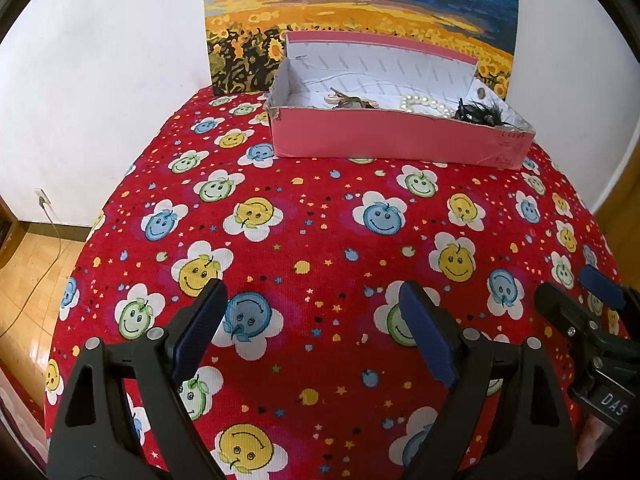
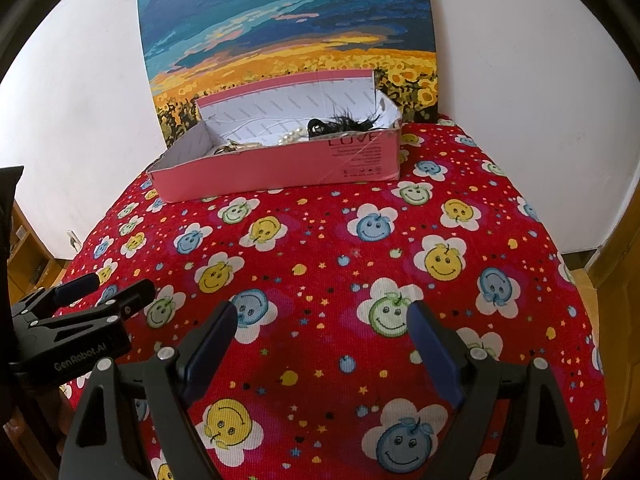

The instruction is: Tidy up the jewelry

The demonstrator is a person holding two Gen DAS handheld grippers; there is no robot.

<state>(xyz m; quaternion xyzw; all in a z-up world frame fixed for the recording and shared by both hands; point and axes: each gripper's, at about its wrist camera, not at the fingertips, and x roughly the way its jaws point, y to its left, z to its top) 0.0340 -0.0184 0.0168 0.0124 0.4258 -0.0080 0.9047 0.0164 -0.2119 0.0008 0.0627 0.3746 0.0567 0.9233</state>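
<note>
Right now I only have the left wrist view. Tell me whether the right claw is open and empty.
Observer: The right claw is open, with only tablecloth showing inside it.
Operator: Read me the print on the pink box's short end.
Observer: The pink box reads LOVE there, above lines too small to read.
Operator: Say what marks the left claw's body.
Observer: The left claw carries the lettering GenRobot.AI.

We see a red tablecloth with smiley-face flowers in yellow, blue and green, a pink cardboard box with white lining, white pearls, and a blue-and-orange sunflower painting.
</note>
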